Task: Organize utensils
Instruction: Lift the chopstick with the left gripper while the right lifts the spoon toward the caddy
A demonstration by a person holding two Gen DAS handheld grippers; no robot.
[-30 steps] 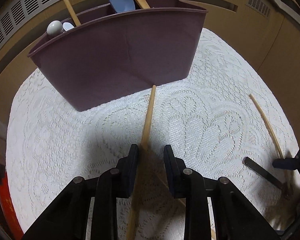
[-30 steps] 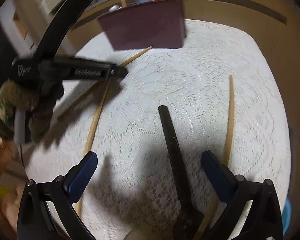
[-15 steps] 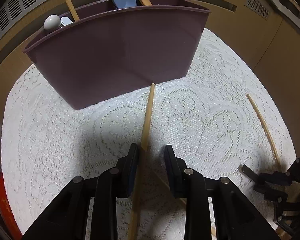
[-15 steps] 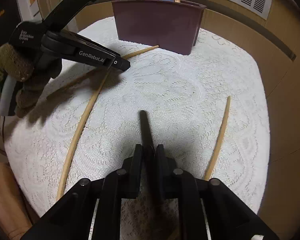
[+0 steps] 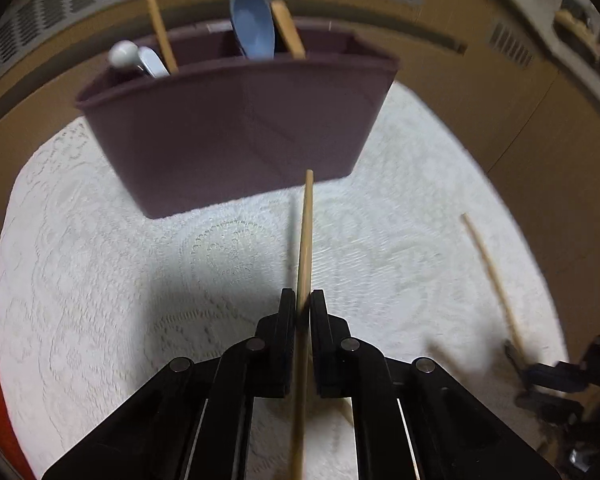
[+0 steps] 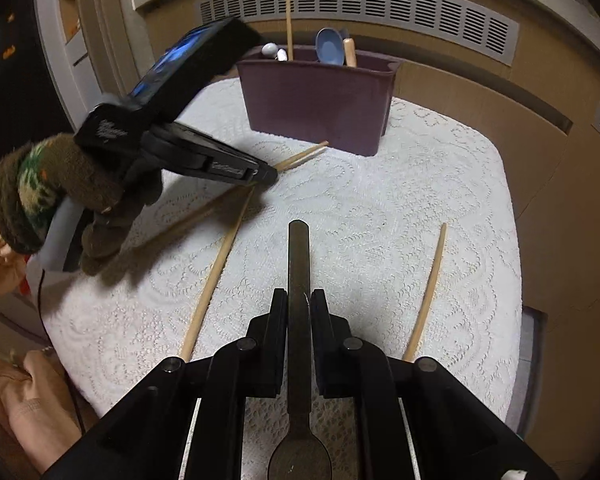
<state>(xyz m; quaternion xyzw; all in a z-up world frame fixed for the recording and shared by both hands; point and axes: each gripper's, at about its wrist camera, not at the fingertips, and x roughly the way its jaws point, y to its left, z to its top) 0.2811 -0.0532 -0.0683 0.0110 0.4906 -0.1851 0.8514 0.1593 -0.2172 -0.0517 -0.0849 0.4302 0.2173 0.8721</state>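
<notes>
Left gripper [image 5: 302,304] clamped on wooden chopstick [image 5: 305,236], tip near purple caddy [image 5: 236,136]. Right gripper [image 6: 299,304] clamped on dark spoon handle [image 6: 298,256] w/ lace-covered worktop [image 6: 379,208] below.

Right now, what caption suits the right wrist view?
Right claw grips a dark spoon; left claw grips a wooden chopstick.

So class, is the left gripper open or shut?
Shut. The left gripper has both fingers pressed against a wooden chopstick, with no gap showing on either side.

A home: lace tablecloth [image 6: 399,208]; utensil caddy [image 6: 315,100]; vented wooden cabinetry [image 6: 359,8]
</notes>
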